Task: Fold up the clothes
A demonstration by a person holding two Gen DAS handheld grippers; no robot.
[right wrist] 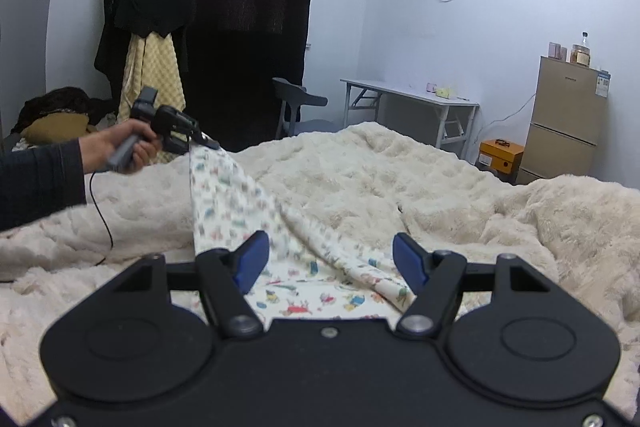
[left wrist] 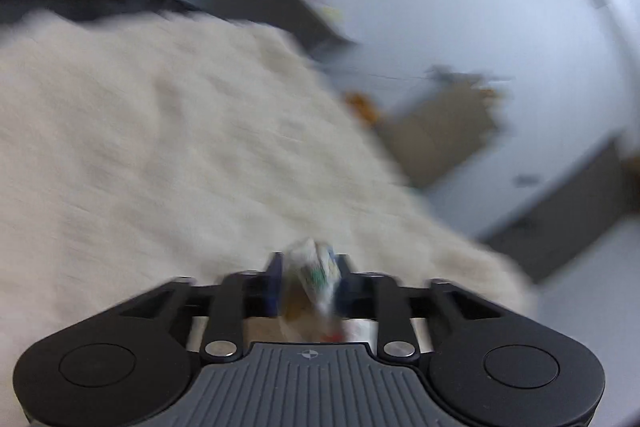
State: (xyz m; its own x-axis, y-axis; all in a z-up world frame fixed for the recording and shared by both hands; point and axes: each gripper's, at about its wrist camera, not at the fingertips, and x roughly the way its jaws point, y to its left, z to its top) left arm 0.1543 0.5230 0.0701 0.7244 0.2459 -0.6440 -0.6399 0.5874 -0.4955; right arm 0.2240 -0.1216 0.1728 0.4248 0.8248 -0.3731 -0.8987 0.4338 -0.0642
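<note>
Printed cotton-like cloth (right wrist: 224,195) hangs pinched in left tool (right wrist: 208,143).

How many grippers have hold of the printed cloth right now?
1. The left gripper is shut on a corner of the printed cloth, lifting it above the bed. The right gripper hangs open over the cloth's lower part, gripping nothing.

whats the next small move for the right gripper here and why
Probably ease the right gripper down and close it on the near edge of the printed cloth. Its jaws stand open and hold nothing, with the cloth lying on the blanket between them, while the left gripper already pinches a corner and lifts it. A second grip would let the cloth be spread for folding.
</note>
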